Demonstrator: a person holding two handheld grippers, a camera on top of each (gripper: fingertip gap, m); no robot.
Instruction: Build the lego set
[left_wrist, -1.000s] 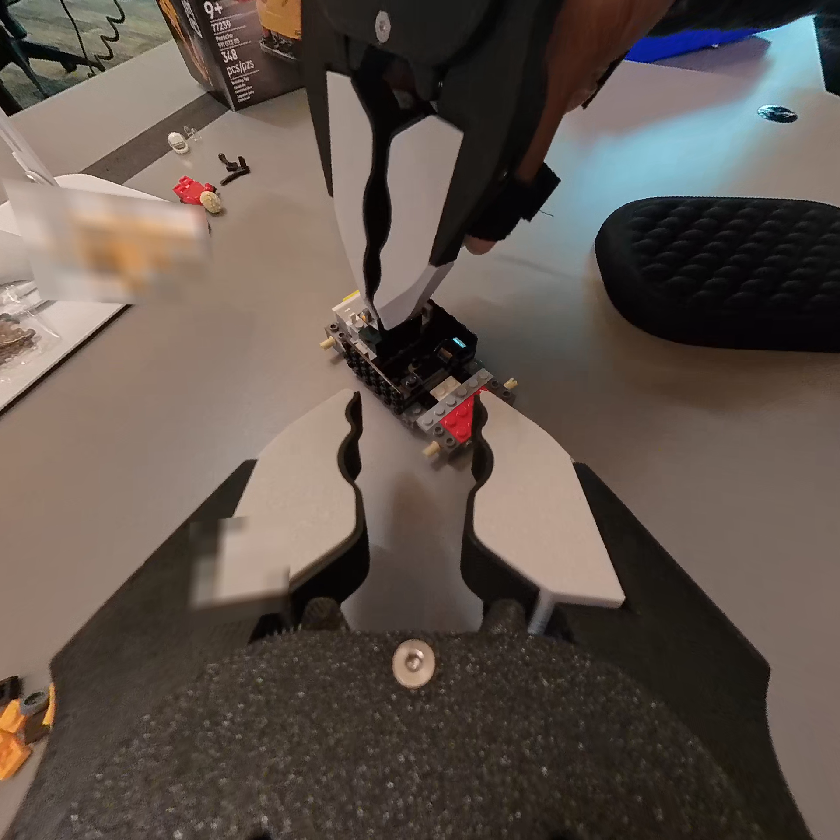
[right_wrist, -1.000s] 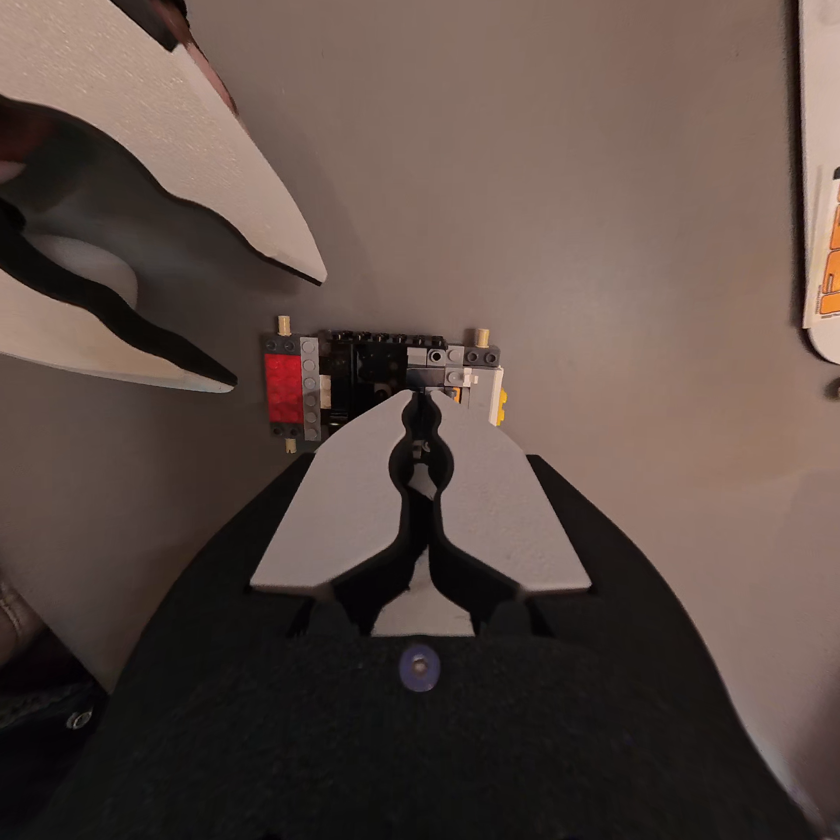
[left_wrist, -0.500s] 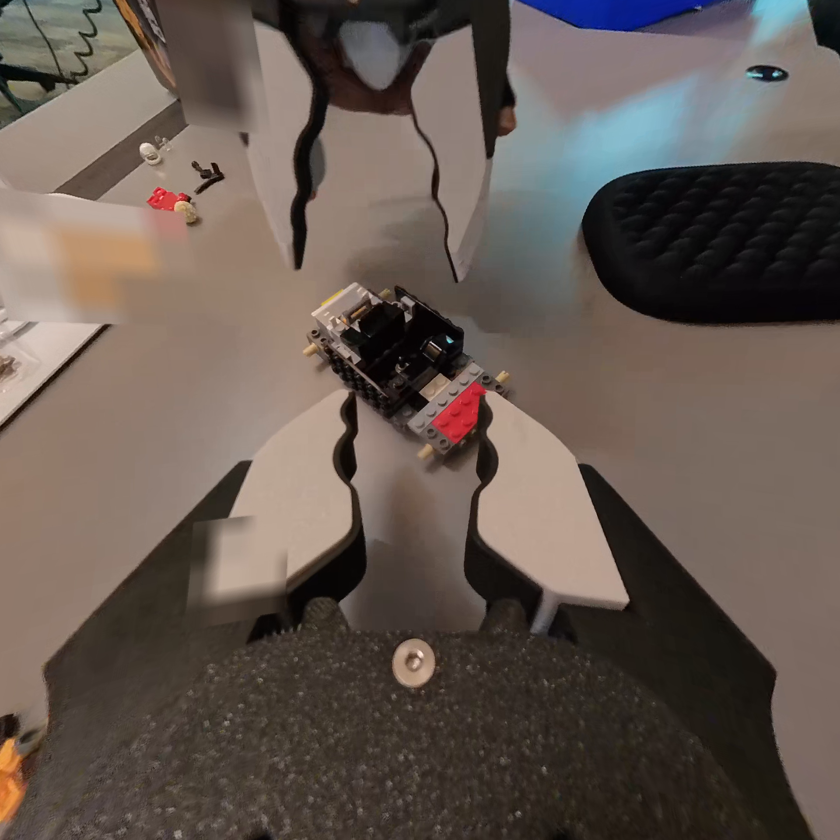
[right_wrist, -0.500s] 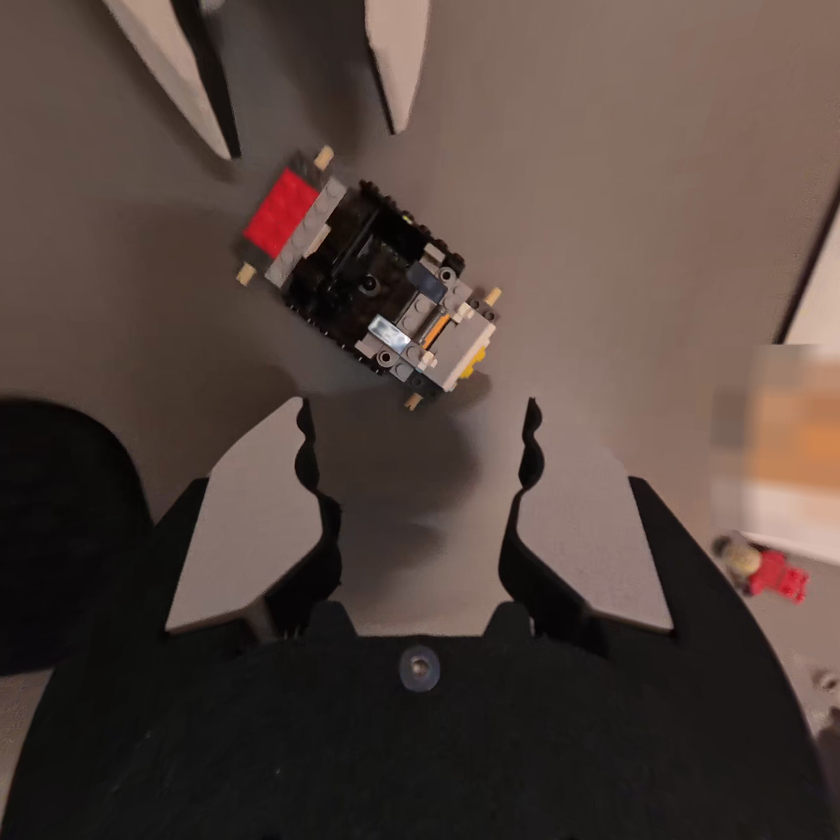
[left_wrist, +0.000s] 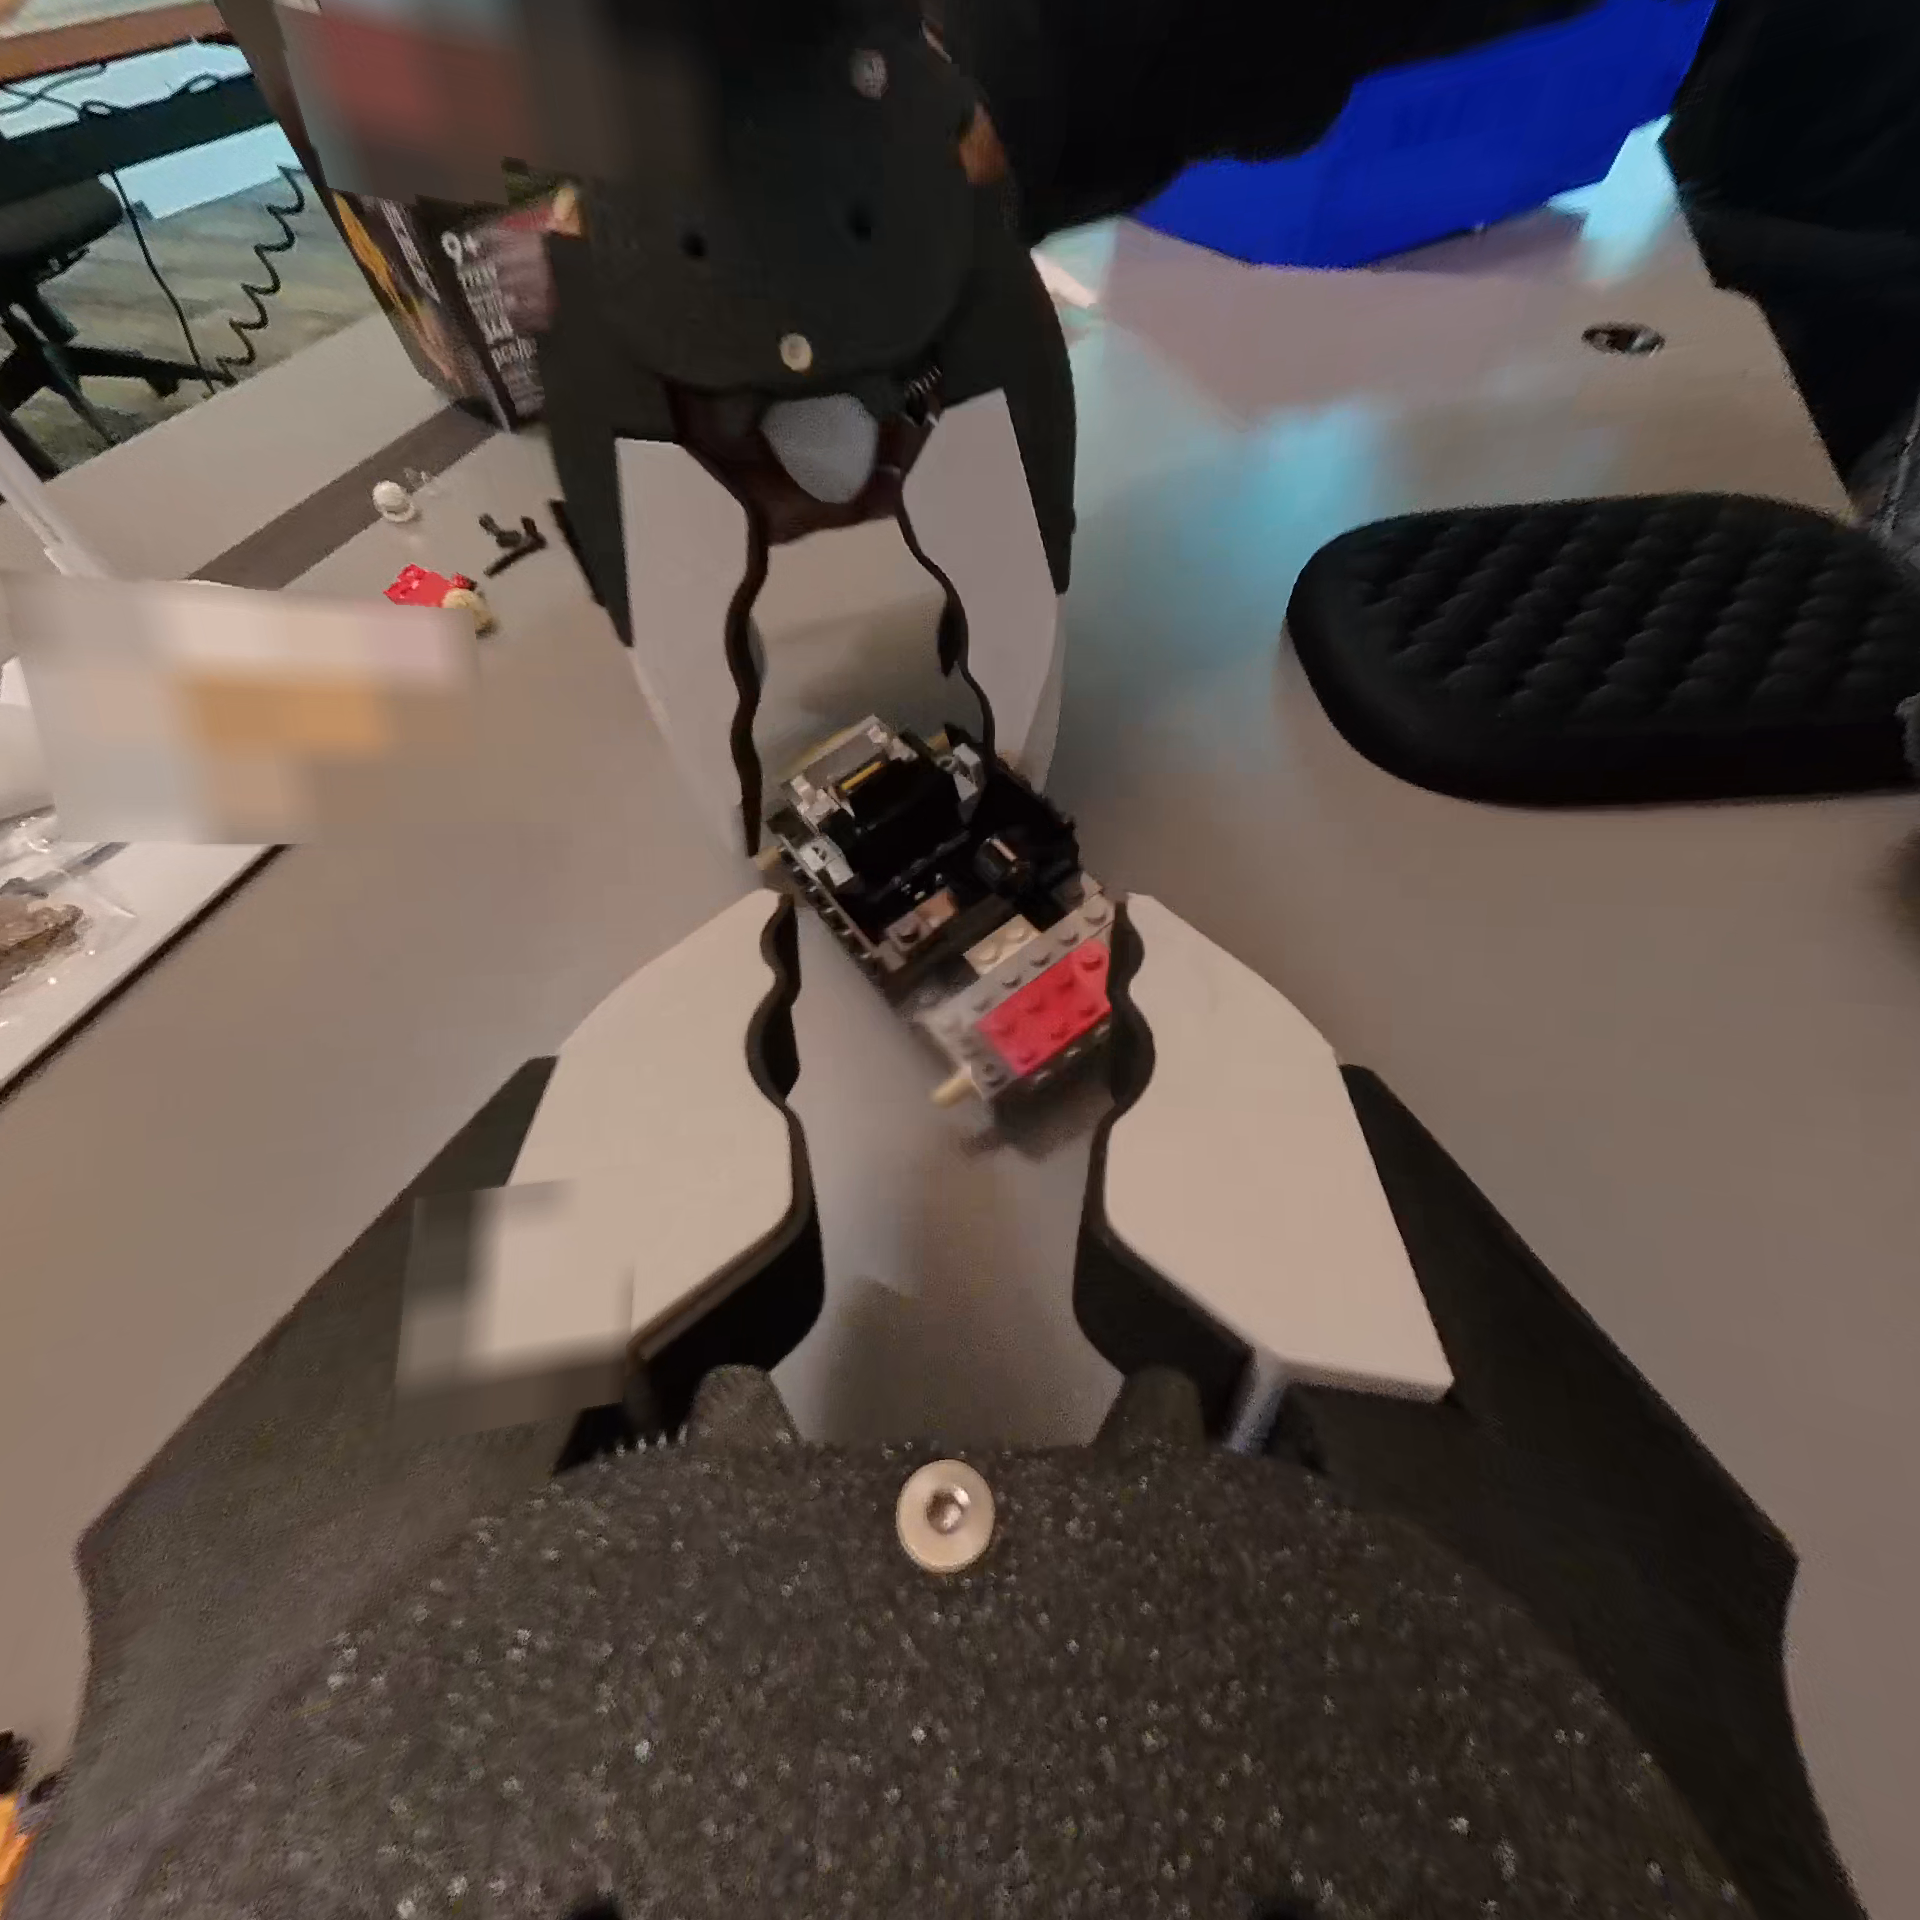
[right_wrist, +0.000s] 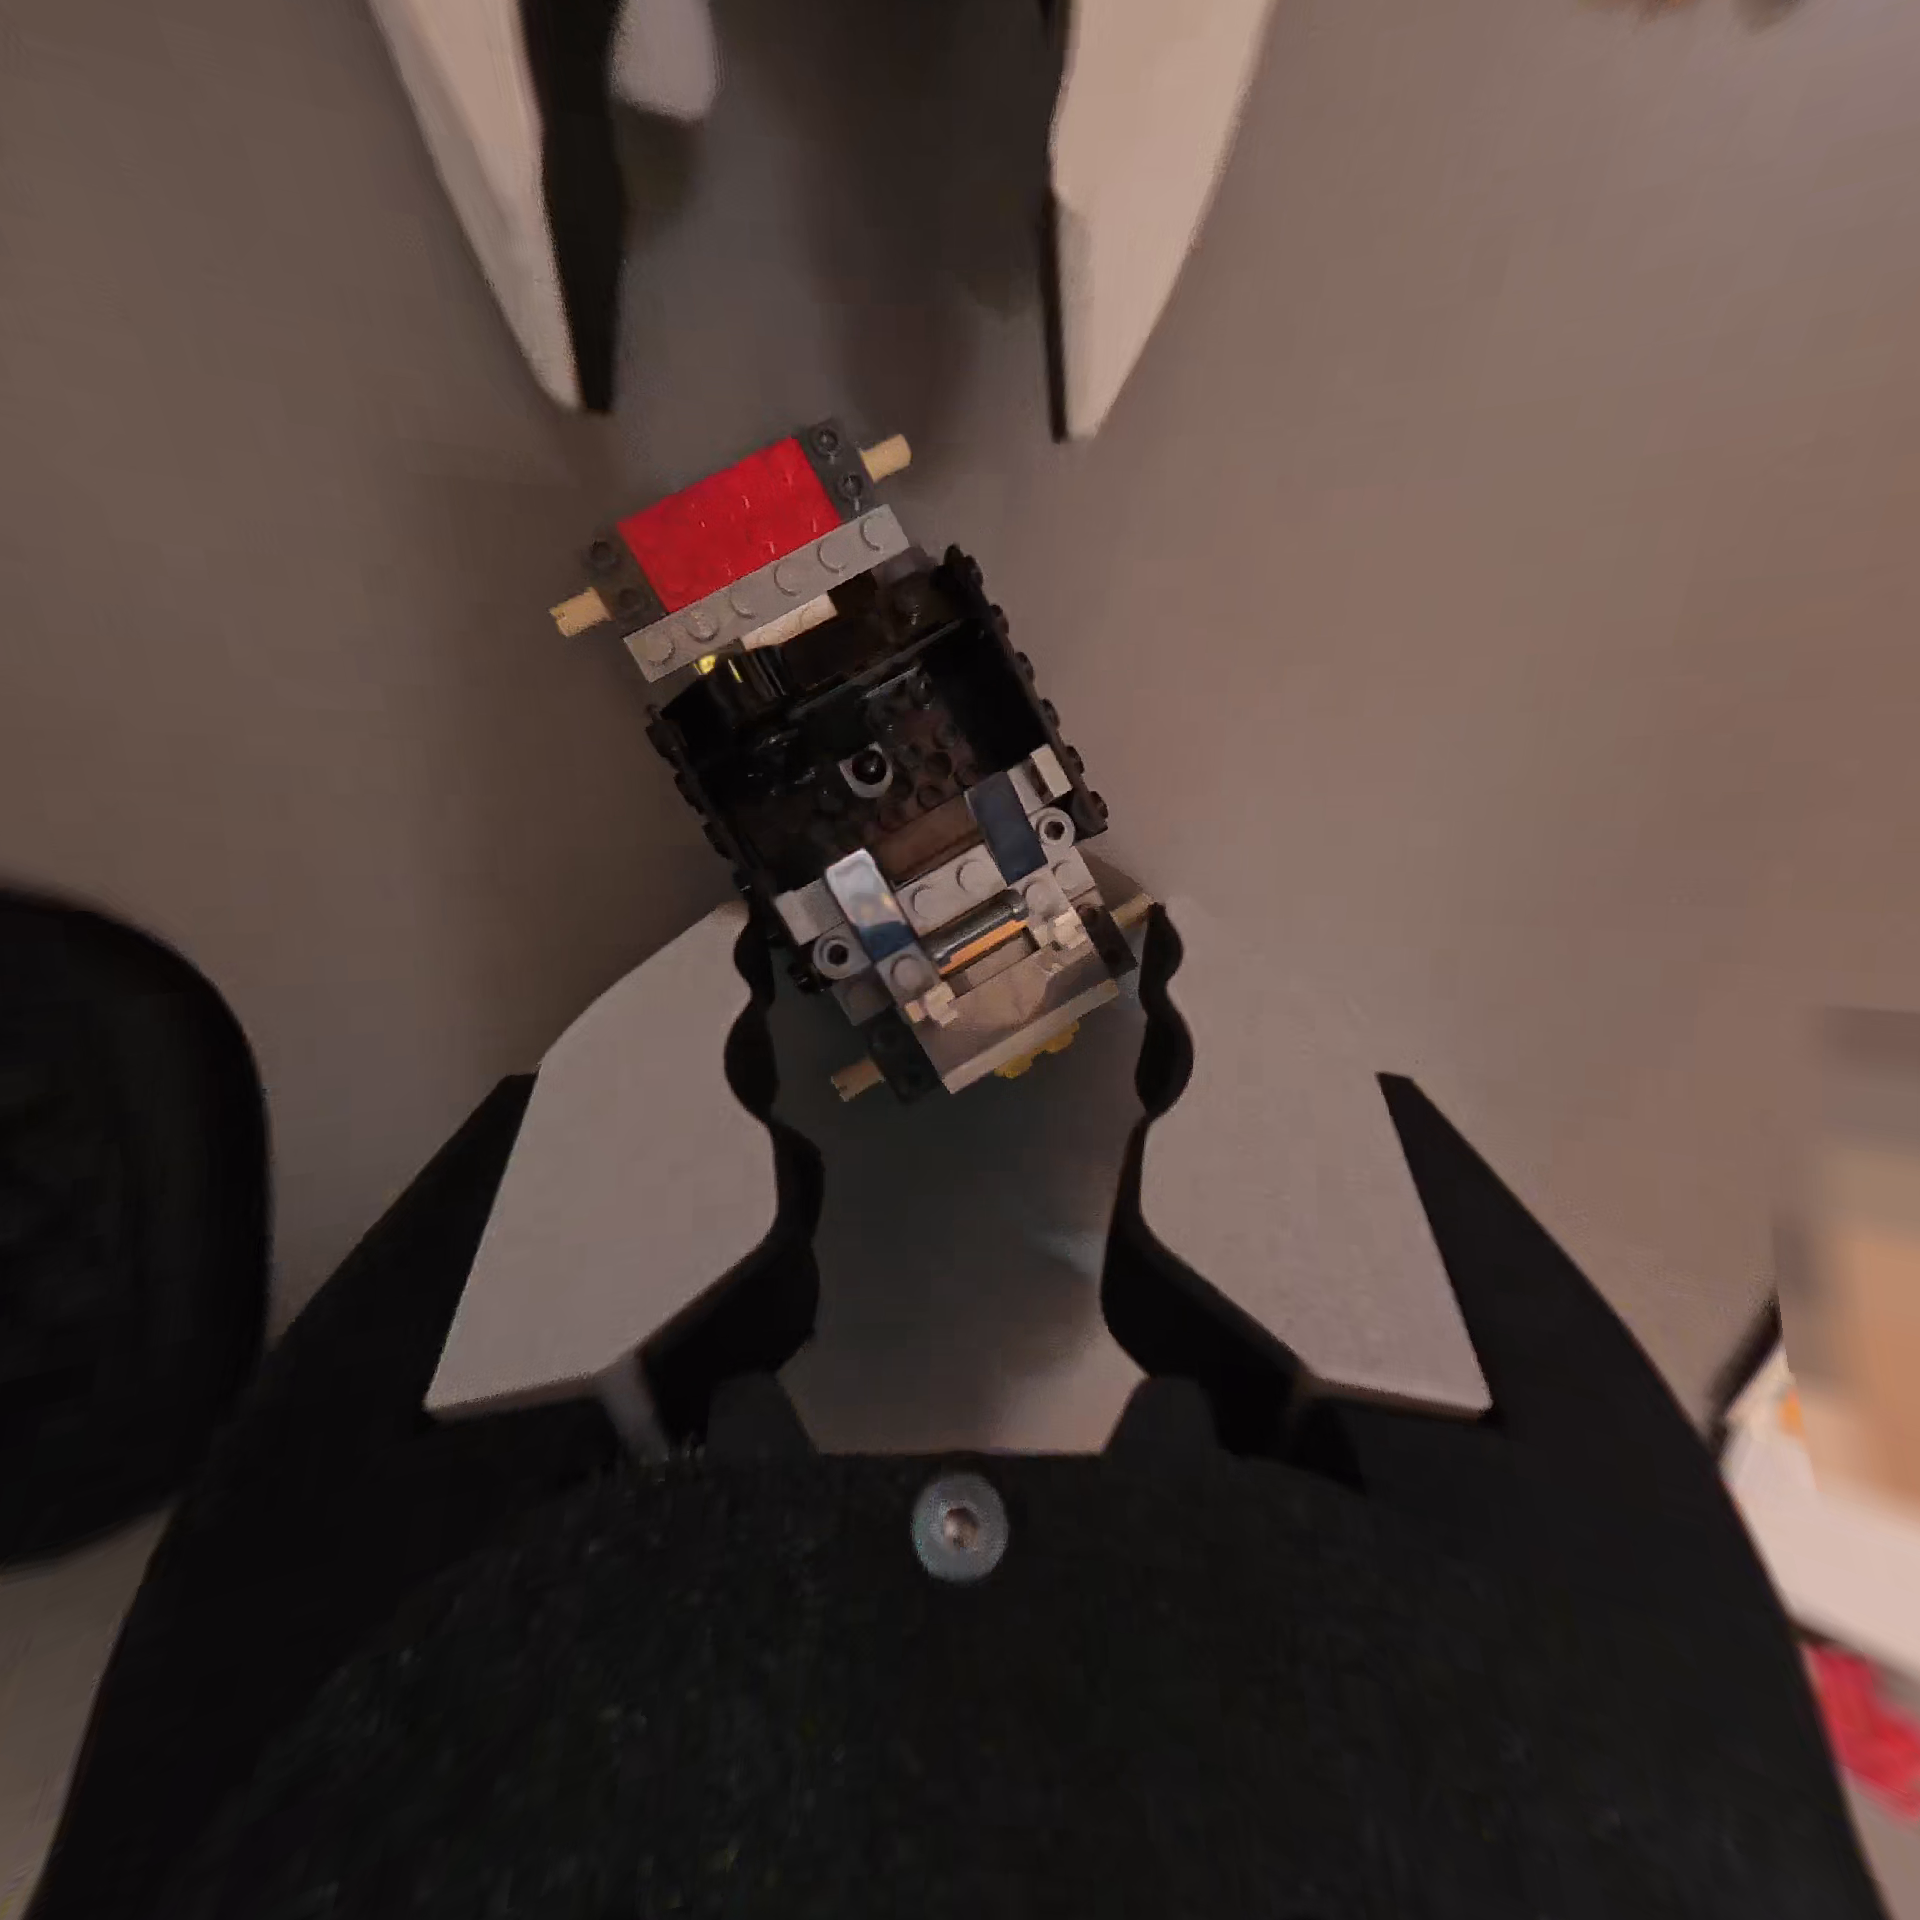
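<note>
The part-built lego car (left_wrist: 935, 894) lies on the grey table (left_wrist: 1455, 1039). It has a black middle, a red plate (left_wrist: 1044, 1023) at one end and a grey and white block at the other. My left gripper (left_wrist: 951, 925) is open, with the red end between its fingertips. My right gripper (left_wrist: 894, 800) comes in from the far side, open, straddling the grey and white end. In the right wrist view the car (right_wrist: 862, 769) sits between my right gripper (right_wrist: 948, 925) and my left gripper (right_wrist: 826, 416). I cannot tell whether any finger touches the car.
A black padded cushion (left_wrist: 1600, 644) lies to the right. The lego box (left_wrist: 457, 301) stands at the back left, with small loose parts (left_wrist: 421, 584) near it. A white sheet with parts bags (left_wrist: 62, 935) lies at the left edge. Tip to tip, the grippers are about 7 centimeters apart.
My right gripper was shut with its tips on the car; it has lifted, opened and turned to straddle one end. My left gripper moved forward around the red end.
</note>
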